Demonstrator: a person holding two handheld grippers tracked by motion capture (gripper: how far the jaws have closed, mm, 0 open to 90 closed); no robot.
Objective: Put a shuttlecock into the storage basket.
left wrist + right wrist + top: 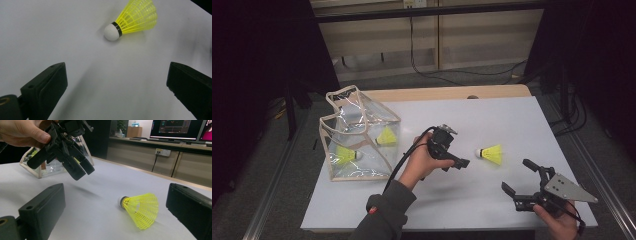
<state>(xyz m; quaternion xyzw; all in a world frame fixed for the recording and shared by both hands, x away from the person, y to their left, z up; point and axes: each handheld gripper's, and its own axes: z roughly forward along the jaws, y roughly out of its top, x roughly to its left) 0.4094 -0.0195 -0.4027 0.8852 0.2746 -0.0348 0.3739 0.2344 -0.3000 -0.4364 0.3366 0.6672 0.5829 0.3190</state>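
Note:
A yellow shuttlecock [491,153] with a white cork lies on its side on the white table [492,115], right of centre. My left gripper [456,164], held in a hand, hovers just left of it with its jaws wide open. In the left gripper view the shuttlecock [132,21] lies ahead of the empty jaws. My right gripper [518,176] stands open near the front right. From there the shuttlecock [140,208] sits between and beyond its jaws, with the left gripper [57,167] above the table farther off. Both grippers hold nothing.
A clear plastic bag [357,137] with beige trim stands at the table's left and holds two more yellow shuttlecocks [387,136]. The table's front edge runs close under the right hand. Cables lie on the floor behind the table.

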